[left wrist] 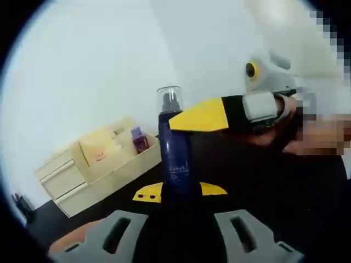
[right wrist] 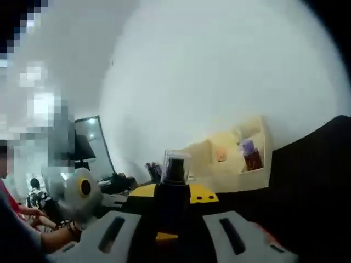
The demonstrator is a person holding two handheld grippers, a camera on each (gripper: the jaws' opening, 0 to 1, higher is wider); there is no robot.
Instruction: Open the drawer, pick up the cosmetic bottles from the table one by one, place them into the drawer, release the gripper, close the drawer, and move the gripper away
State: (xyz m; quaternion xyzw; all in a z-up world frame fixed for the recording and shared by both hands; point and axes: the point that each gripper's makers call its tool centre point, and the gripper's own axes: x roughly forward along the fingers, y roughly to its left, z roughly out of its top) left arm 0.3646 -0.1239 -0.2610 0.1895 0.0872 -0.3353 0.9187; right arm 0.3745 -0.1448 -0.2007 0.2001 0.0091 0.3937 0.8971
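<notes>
A dark blue cosmetic bottle [left wrist: 175, 156] with a clear cap stands upright in the air over the black table [left wrist: 285, 208]. My left gripper [left wrist: 180, 190] is shut on its lower end, a yellow tip on each side. My right gripper comes in from the right, and one of its yellow fingers [left wrist: 202, 115] presses the bottle just below the cap. In the right gripper view, my right gripper [right wrist: 173, 193] is shut on the same bottle [right wrist: 173, 189]. A beige drawer organiser [left wrist: 82, 175] [right wrist: 230, 156] sits at the table's far side, its drawers shut.
A small dark red bottle with a purple cap [left wrist: 138, 139] [right wrist: 251, 156] stands in the organiser's open top. A monitor [right wrist: 90, 142] and dark desk clutter [right wrist: 151, 170] lie beyond the table. A person's hand [left wrist: 307, 134] holds the right gripper. A white wall is behind.
</notes>
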